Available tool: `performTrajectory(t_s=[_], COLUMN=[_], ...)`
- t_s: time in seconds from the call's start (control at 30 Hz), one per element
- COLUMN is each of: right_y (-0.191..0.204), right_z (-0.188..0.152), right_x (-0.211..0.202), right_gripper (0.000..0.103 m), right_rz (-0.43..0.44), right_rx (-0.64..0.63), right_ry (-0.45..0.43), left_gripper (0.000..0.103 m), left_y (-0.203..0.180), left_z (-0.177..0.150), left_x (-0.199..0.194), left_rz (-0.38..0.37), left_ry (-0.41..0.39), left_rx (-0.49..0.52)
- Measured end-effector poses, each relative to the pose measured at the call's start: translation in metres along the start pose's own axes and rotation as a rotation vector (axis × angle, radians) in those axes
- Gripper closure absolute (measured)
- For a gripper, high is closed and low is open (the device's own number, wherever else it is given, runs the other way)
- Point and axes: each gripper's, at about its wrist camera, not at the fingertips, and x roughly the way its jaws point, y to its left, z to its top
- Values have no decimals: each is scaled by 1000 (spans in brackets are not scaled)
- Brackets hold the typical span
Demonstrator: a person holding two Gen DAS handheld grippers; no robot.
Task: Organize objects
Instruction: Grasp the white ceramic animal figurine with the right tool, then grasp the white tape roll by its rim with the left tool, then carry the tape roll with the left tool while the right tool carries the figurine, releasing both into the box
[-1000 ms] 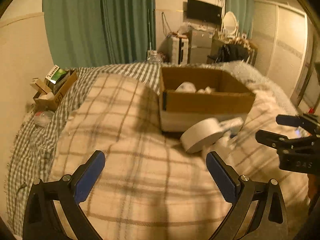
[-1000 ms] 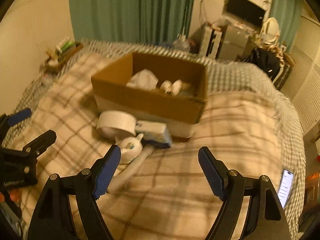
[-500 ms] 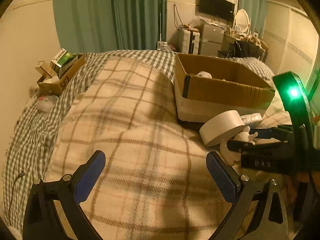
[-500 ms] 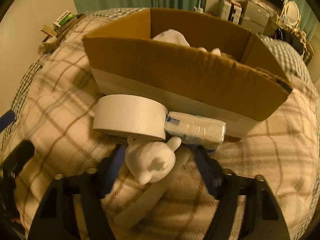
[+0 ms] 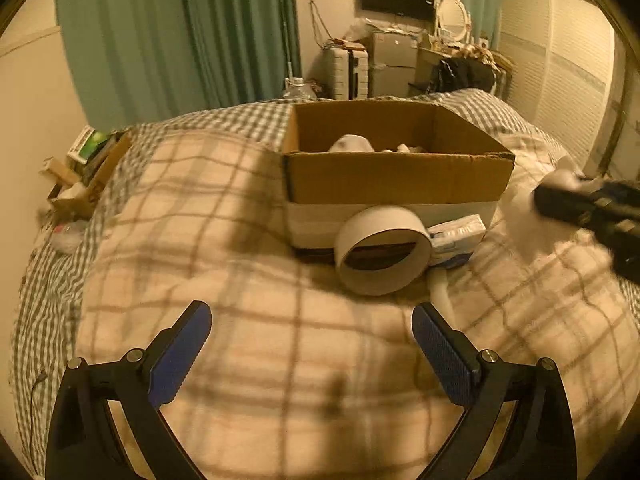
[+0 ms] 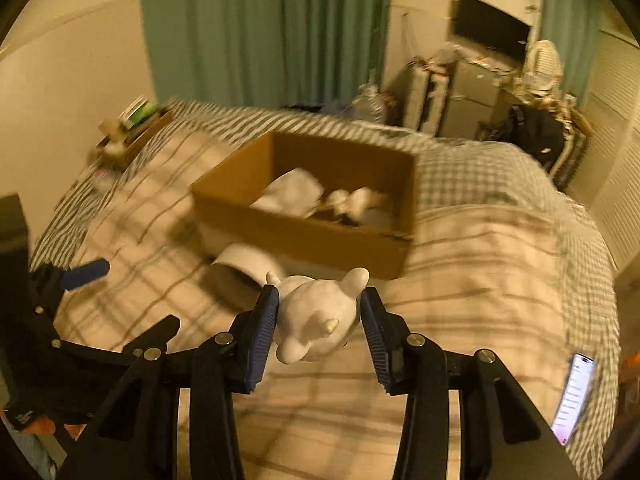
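Note:
My right gripper is shut on a white unicorn toy and holds it above the plaid blanket, in front of the open cardboard box. The box holds several white items. A white tape roll leans against the box front, with a blue-and-white packet beside it. My left gripper is open and empty over the blanket, short of the tape roll. The right gripper appears blurred at the right edge of the left wrist view.
A phone lies on the bed at the right. A small box of clutter sits at the bed's left edge. Green curtains and furniture stand behind the bed.
My right gripper closed on the unicorn toy and lifted it up off the blanket. The left gripper shifted slightly and stays open.

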Motion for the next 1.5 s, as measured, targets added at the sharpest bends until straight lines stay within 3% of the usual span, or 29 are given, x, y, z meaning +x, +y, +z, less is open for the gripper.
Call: performTrajectory(t_s=[0.27,0.37,0.47,0.5,0.53,0.6,0.87,1.03,1.23,1.4,1.5], right_y=[-31,-40,-45,-45,-45,-45,-36,-30,-21,-12,-11], right_z=[-11,-18,-23,-23,-23,-23,-20,-11,10,44,71], right_x=[29,45,50,51,52,52,44,17,-31,-66,-73], right_gripper=[61,61,61,61,61,61,61,61,61,61,61], right_rz=[-9,-2,16,22,24,23,-22,-34,-58,-136,-137], right_rx=[78,102,118,121,123,122,91,77,31,-51,-79], right_ry=[48,88,98,98,98,96,66,8,-70,-134,-159], left_gripper=[9,18,39,53,74,88,96,98,99,99,99], left_y=[-21,-19,-19,-19,-20,-22,-19,-14,-5,-2,-2], left_z=[25,33,36,35,35,32,25,26,50,80,103], left_x=[45,60,74,78,80,78,39,6,-34,-60,-64], left_rz=[2,-8,-33,-43,-57,-68,-72,-76,-85,-33,0], left_ry=[44,57,90,102,109,101,50,-1,-87,-145,-157], left_rx=[60,44,30,34,39,47,58,67,61,102,127])
